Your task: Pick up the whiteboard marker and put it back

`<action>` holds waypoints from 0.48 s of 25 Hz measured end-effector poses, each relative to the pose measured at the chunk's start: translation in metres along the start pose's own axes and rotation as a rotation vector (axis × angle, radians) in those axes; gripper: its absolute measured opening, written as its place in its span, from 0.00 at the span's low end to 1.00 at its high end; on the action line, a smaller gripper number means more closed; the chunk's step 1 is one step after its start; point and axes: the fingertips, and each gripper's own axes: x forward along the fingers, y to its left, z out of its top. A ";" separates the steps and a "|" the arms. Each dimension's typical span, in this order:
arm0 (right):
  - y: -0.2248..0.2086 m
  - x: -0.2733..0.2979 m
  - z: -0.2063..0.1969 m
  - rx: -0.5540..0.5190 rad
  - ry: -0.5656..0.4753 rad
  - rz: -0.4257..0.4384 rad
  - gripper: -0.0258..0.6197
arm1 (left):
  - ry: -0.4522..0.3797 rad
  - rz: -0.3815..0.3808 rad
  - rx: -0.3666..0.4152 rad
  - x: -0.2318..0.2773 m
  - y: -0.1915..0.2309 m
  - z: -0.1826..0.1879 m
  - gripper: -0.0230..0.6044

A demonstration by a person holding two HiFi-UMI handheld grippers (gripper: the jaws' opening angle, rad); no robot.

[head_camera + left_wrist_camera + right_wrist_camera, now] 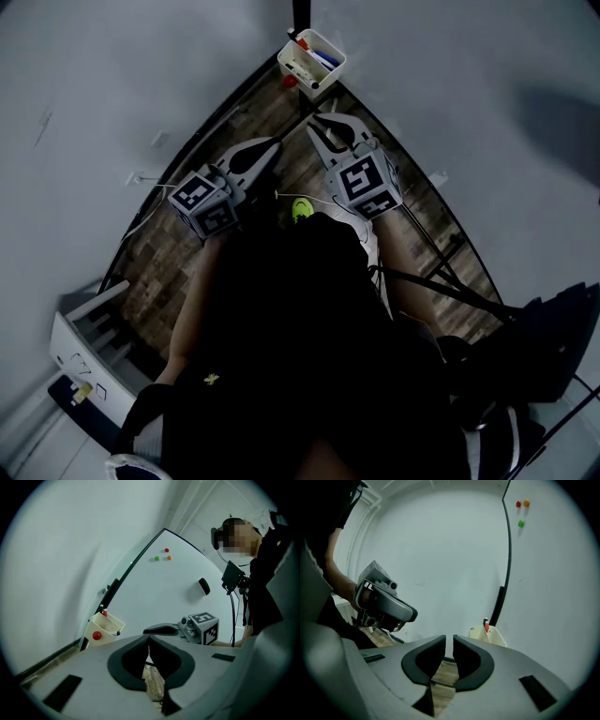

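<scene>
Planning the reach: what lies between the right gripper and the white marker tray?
Nothing; the head view shows only bare wooden floor between right gripper and tray.

Dark clothes (281,328) — grey left gripper (270,143), right gripper (328,120) — black-lined fingers (425,660)

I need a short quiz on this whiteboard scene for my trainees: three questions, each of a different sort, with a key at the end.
1. True or false: nothing is between the right tongs.
2. How many small round coloured magnets sit on the white whiteboard? A two, B three, C five.
3. Which tongs have their tips together?

Key: 1 true, they stand slightly apart and empty. 2 B: one red, one orange, one green. 3 the left tongs.
</scene>
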 end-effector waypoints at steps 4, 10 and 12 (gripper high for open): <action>-0.006 0.009 -0.002 -0.031 0.037 0.009 0.16 | -0.006 -0.008 -0.024 0.002 0.007 0.000 0.03; -0.019 0.031 -0.011 -0.106 0.114 -0.004 0.20 | -0.003 -0.016 -0.054 0.009 0.033 0.005 0.03; -0.025 0.039 -0.012 -0.139 0.141 -0.009 0.21 | 0.002 -0.024 -0.051 0.014 0.040 0.009 0.03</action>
